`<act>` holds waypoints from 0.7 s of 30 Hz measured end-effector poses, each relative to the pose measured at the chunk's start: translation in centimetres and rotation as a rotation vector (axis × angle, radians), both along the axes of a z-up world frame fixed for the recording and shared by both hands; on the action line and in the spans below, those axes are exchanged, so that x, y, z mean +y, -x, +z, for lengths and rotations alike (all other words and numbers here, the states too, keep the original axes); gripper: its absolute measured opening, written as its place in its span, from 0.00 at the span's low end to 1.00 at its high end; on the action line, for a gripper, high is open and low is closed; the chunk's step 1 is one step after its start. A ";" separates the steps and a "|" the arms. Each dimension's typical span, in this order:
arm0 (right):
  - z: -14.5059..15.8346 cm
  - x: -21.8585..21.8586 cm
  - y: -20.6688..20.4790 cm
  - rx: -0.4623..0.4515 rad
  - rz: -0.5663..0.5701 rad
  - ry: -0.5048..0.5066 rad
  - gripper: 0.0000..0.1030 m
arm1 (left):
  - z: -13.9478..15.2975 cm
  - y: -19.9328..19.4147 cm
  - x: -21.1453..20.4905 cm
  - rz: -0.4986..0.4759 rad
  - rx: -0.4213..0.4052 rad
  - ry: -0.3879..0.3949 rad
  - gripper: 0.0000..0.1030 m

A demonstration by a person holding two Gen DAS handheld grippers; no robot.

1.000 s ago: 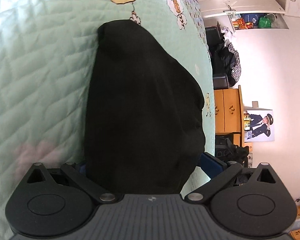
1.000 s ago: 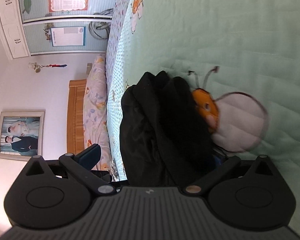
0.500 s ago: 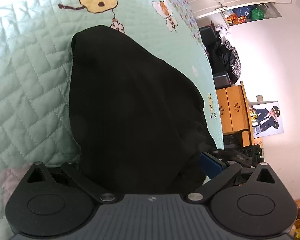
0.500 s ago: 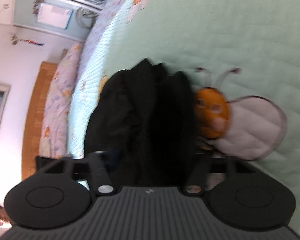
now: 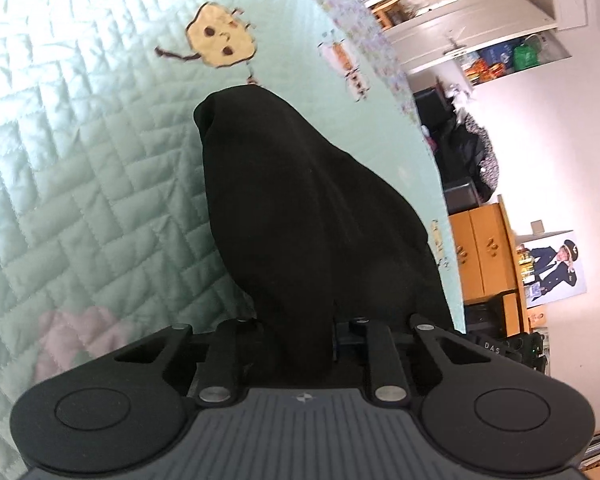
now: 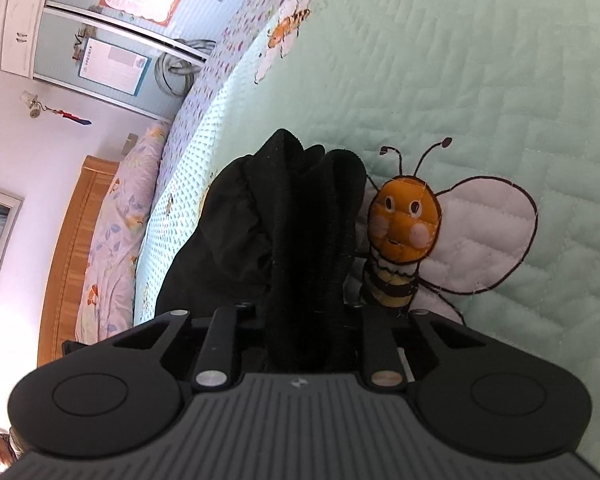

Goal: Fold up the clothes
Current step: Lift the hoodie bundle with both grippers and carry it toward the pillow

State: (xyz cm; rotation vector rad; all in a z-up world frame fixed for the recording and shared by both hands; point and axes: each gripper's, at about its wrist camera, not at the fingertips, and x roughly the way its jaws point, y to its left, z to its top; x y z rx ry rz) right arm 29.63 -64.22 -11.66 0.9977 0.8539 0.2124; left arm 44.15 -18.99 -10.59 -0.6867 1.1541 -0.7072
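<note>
Left wrist view gives us the big picture: a pale green quilted bedspread (image 5: 80,184) fills most of the frame, stitched in blocks, with a yellow cartoon face (image 5: 222,36) sewn on near the top and a pinkish patch (image 5: 76,336) down at the lower left. Lying on it, a black garment (image 5: 308,220) bunched into a long dark mound, running from near that cartoon face straight down into the left gripper (image 5: 300,344). Both linkage arms are drawn in close and cloth is packed between them, so the left claw is pinching the black garment. Off to the right, beyond the bed edge, an orange wooden cabinet (image 5: 480,256) and a portrait photo (image 5: 556,268) on the wall.

Over to the right wrist view: same bedspread (image 6: 480,80), and the garment (image 6: 292,232) here shows thick folds stacked side by side, its right edge touching a stitched bee (image 6: 404,236) with white wings. The right gripper (image 6: 306,340) is closed in tight on a thick wad of the black cloth, fabric filling the gap completely. At the left edge, a wooden headboard (image 6: 72,256) and a floral pillow (image 6: 116,232)
</note>
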 end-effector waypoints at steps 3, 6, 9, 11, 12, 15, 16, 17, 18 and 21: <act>0.7 0.8 -0.3 -0.017 -0.009 0.017 0.21 | -0.3 1.3 0.6 0.041 -0.011 0.004 0.22; 1.9 2.1 -0.5 -0.040 -0.004 0.041 0.21 | 0.5 2.5 1.2 0.079 -0.045 0.012 0.22; 4.0 3.7 -0.6 -0.072 0.024 0.071 0.20 | 2.1 3.8 2.4 0.104 -0.090 -0.002 0.22; 5.5 5.1 -0.7 -0.095 0.053 0.089 0.20 | 3.4 4.8 3.8 0.121 -0.114 -0.015 0.22; 6.2 5.9 -0.8 -0.108 0.070 0.094 0.20 | 4.2 5.2 4.6 0.131 -0.123 -0.020 0.22; 8.5 9.1 -1.6 -0.150 0.121 0.097 0.20 | 6.3 6.6 7.5 0.159 -0.145 -0.033 0.22; 9.3 10.2 -1.9 -0.162 0.138 0.095 0.20 | 7.0 7.1 8.6 0.170 -0.154 -0.038 0.22; 9.9 11.5 -2.2 -0.172 0.157 0.094 0.20 | 7.8 7.6 9.7 0.183 -0.164 -0.044 0.22; 10.6 12.8 -2.4 -0.180 0.173 0.098 0.20 | 8.5 8.1 11.0 0.198 -0.172 -0.046 0.22; 12.0 16.9 -3.4 -0.192 0.230 0.116 0.20 | 9.9 9.2 14.6 0.235 -0.184 -0.076 0.22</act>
